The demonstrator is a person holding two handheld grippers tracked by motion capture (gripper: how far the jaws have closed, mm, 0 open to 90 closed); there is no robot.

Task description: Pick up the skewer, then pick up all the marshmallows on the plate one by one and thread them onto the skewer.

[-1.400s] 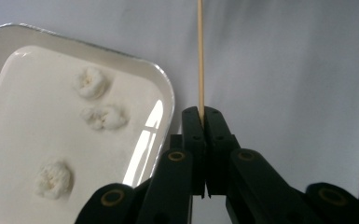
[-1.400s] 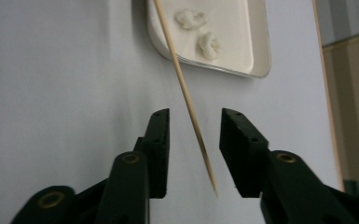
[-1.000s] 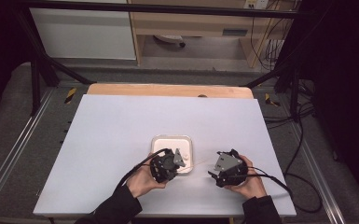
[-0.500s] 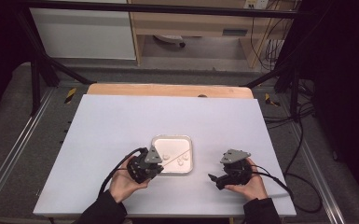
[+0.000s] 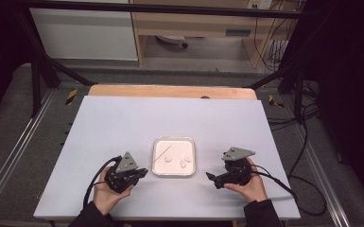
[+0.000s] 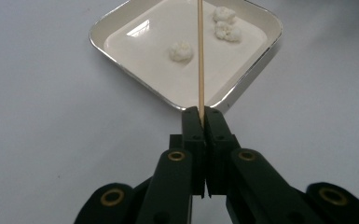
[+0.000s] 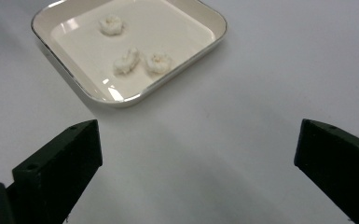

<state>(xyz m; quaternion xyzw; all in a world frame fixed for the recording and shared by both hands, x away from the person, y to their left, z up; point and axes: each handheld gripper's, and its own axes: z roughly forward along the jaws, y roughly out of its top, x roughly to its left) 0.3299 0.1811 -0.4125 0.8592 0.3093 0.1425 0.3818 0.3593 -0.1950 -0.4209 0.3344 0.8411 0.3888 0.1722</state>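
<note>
We see the left gripper [image 5: 139, 173] at the near left, cradled from below in the left hand [image 5: 105, 194], jaws clamped together and pointing right. The right gripper [image 5: 210, 177] sits at the near right in the right hand [image 5: 248, 185], jaws just opened wide, nothing between, pointing left.

Bright, even light on the table [image 5: 123, 132], dark surroundings; glare streaks the dish [image 7: 65, 30].

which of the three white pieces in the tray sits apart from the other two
The white piece nearest the skewer held by the left gripper; the other two pieces sit close together on the tray's right side.
</note>
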